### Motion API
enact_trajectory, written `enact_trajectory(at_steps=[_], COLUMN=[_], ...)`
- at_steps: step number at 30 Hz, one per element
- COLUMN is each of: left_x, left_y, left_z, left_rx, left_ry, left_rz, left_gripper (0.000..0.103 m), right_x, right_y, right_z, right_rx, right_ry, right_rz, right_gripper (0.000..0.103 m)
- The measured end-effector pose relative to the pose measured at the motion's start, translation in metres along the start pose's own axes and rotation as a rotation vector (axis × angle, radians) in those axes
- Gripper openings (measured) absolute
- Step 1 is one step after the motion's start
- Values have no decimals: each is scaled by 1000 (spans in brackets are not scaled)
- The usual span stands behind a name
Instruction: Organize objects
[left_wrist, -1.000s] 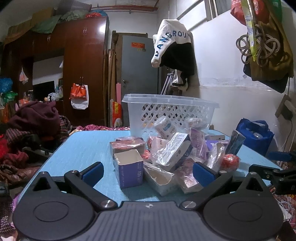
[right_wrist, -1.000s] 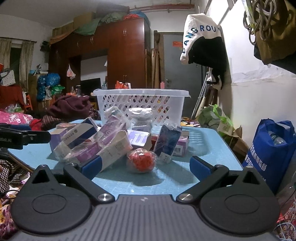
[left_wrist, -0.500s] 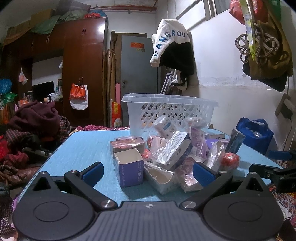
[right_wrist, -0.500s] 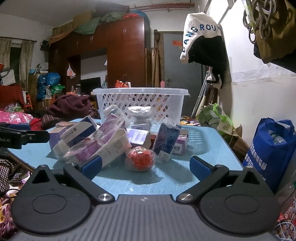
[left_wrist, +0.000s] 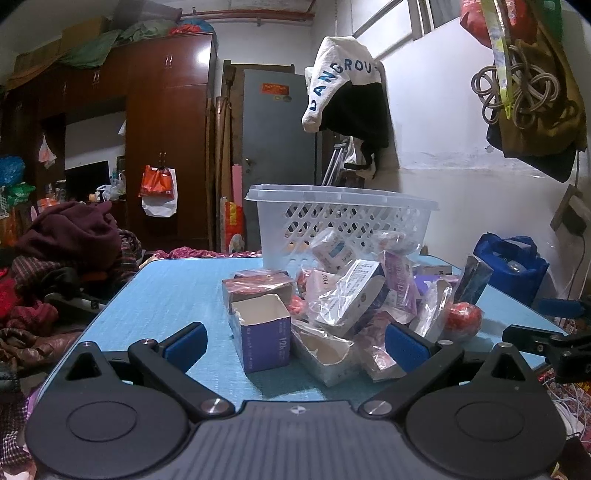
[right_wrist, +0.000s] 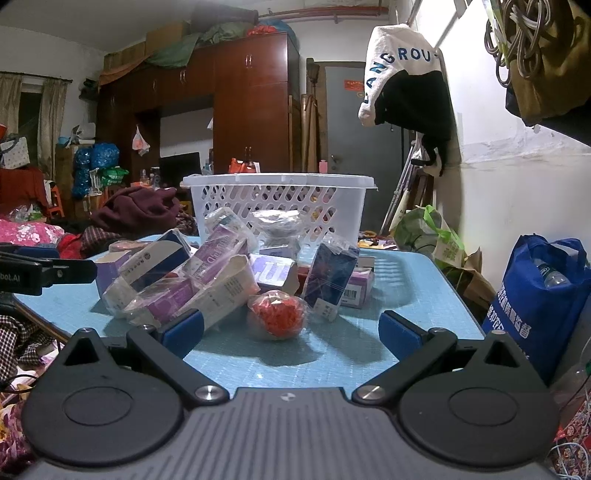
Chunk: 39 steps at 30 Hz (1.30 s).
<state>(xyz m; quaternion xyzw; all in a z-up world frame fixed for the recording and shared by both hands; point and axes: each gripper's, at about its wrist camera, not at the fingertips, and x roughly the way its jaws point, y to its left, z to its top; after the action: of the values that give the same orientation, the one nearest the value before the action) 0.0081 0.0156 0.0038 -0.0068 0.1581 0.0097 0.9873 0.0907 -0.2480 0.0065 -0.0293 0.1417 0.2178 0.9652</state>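
Mostly hidden behind pkgs: basket base.

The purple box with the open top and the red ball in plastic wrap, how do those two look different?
The purple box is squared, stands upright on the blue table and gapes open at the top, showing a pale inside. The red ball is round, bumpy and sealed in clear wrap. The purple box sits at the left edge of the pile, the red ball at its right front. Both rest on the table, in front of the white basket, ungripped.
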Motion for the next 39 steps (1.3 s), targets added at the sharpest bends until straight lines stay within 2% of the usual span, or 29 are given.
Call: enact_trajectory(at_steps=[20,34,39], left_x=[3,5,8], left_y=[8,9,4], left_z=[-2,-2,-2], left_rx=[-17,-17,-8], left_ry=[6,0,-19], left_rz=[17,-18,-24], left_gripper=[103,103,103], right_x=[3,2,5], right_y=[-2,-6,-12], right_z=[-3,-3,0], right_rx=[19,14,24], right_ry=[7,-19,-24], right_rz=[22,42,14], right_gripper=[103,103,103])
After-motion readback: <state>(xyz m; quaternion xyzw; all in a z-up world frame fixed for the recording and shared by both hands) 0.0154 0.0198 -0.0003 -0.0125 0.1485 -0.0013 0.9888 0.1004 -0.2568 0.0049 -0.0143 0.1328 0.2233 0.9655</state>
